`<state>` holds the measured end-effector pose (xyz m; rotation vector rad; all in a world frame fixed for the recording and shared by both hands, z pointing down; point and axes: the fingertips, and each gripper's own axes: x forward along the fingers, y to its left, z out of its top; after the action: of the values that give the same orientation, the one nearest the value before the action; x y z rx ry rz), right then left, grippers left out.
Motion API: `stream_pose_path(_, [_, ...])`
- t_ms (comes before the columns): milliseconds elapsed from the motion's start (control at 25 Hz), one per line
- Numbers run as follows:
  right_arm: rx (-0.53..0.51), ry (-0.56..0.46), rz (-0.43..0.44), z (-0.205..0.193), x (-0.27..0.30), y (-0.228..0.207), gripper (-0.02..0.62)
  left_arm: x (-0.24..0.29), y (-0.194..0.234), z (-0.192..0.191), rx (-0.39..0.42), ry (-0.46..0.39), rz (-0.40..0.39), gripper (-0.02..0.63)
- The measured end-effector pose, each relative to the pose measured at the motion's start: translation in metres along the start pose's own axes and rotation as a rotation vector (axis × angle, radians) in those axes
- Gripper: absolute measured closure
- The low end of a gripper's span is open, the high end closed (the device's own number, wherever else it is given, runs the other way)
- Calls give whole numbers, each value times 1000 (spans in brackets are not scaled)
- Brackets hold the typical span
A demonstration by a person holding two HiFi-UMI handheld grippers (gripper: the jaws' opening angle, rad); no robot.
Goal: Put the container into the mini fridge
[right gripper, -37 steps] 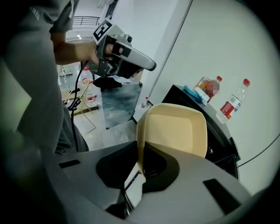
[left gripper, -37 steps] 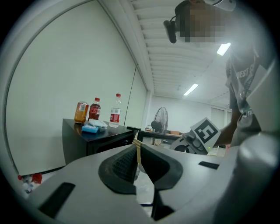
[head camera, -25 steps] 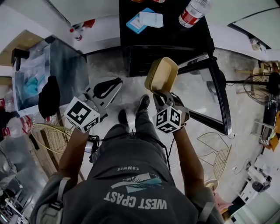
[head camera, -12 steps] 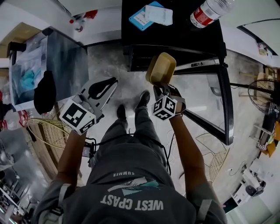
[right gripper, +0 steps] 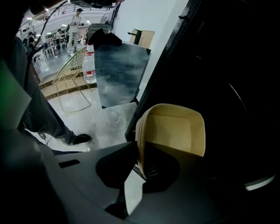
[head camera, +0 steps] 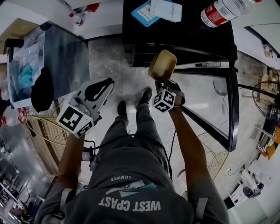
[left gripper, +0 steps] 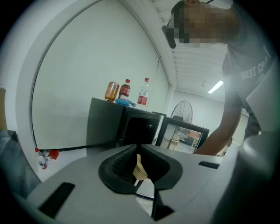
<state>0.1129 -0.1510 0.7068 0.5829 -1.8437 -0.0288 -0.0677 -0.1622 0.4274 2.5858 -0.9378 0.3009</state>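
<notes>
A tan rectangular container (head camera: 162, 65) stands on edge in front of the black mini fridge (head camera: 175, 35), whose glass door (head camera: 214, 100) is swung open to the right. My right gripper (head camera: 166, 85) is shut on the container's rim. In the right gripper view the container (right gripper: 175, 131) rises from the jaws (right gripper: 139, 151) against the fridge's dark inside (right gripper: 227, 87). My left gripper (head camera: 98, 89) hangs to the left, shut and holding nothing. The left gripper view (left gripper: 137, 146) looks level at the open fridge (left gripper: 140, 127) and its door (left gripper: 183, 135).
A water bottle (head camera: 221, 11) and blue and white packs (head camera: 153, 11) lie on the fridge top. A grey cabinet (head camera: 61, 57) stands at left, with a wire chair (head camera: 46, 131) below it. The person's shoes (head camera: 144, 96) are just before the fridge. A fan (head camera: 269, 94) is at right.
My right gripper has sunk with the container and come closer to the fridge opening. My left gripper has dropped a little. The head has leaned forward over the fridge.
</notes>
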Motion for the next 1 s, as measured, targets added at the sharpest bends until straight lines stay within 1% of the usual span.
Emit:
stream_pose_path(160, [-3,16,9,-7,21,4,546,-3,5,-9,-14,15,15,566])
stream_pose_path(600, [-27,69,39,-29,69,15,543,0,13,-30,-51,41,27,566])
stream_pose_path(1000, [-49,120,49,-44,108,5,534,2,16,-51,-76,79,38,566])
